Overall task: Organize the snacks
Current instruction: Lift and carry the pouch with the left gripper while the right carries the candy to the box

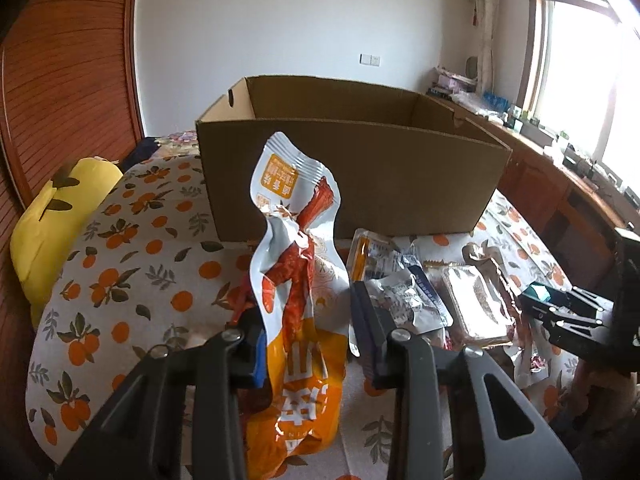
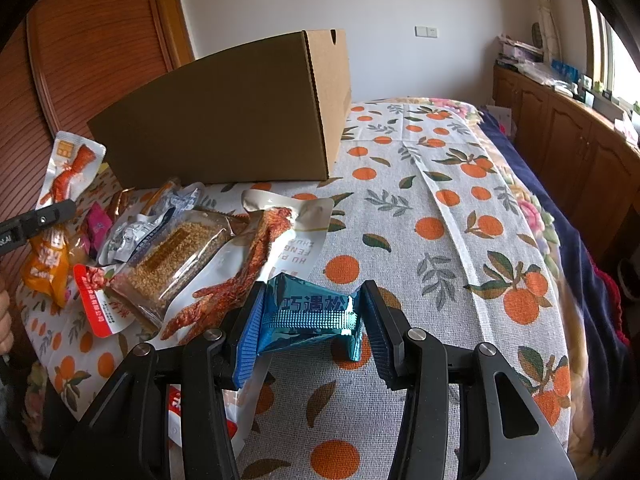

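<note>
An orange-and-white snack pouch (image 1: 298, 280) is gripped low on its body by the left tool (image 1: 306, 340), whose jaws are narrowed onto the foil so that it crumples between the pads. The pouch stands nearly upright, its long axis running up and away from the tool, with the sealed top leaning toward the near wall of the open cardboard box (image 1: 352, 176). That box is set on a bed (image 2: 420, 200) covered by an orange-print cloth, toward the far side, directly ahead of the left tool and above the level of the pouch's base, so the rim must be cleared before the pouch can be let go inside. A small blue wrapped snack (image 2: 312, 316) is held across its width by the right tool (image 2: 308, 328), partly closed on it, just above the cloth near the bed's near edge. From there the box lies ahead and to the left, farther off than from the left tool, so the left hand is judged better placed to deliver first. A heap of loose packets (image 2: 172, 256) is left on the cloth between the two tools, just in front of the box.
</note>
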Available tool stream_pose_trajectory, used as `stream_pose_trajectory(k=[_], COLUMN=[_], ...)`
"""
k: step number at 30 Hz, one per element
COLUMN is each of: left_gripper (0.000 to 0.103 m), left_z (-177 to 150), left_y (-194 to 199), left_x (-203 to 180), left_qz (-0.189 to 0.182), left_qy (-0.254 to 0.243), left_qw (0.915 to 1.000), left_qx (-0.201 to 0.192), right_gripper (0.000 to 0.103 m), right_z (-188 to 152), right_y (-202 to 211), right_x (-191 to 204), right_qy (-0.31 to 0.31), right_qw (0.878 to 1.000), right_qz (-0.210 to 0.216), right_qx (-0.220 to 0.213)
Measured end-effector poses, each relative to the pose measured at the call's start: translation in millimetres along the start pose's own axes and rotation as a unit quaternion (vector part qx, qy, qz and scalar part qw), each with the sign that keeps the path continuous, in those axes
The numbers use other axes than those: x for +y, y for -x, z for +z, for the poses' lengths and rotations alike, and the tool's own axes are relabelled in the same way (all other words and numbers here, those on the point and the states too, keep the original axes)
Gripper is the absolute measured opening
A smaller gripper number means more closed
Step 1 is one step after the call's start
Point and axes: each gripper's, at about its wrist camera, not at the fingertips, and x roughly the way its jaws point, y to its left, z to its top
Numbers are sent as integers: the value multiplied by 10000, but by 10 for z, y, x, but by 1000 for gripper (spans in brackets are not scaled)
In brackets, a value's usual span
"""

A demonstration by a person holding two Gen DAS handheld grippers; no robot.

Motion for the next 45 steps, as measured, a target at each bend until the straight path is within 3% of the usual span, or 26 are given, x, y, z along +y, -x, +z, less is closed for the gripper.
stream_pose_trajectory(k=[25, 33, 45], left_gripper=[33, 33, 33], left_z=[43, 349, 1144], left_y=[184, 201, 221], left_x=[113, 75, 54], left_qz=[-220, -384, -758], left_qy=[-136, -337, -658], left_qw=[9994, 9979, 9913], left_qx=[-225, -405, -846], right_gripper=[39, 40, 40], right_z=[61, 407, 1246], right_y=[157, 401, 486], right_x=[27, 175, 545], right_qy=[123, 498, 912], right_qw=[9993, 9973, 9901], right_qz=[-306, -293, 288], right_qx=[-191, -462, -1026])
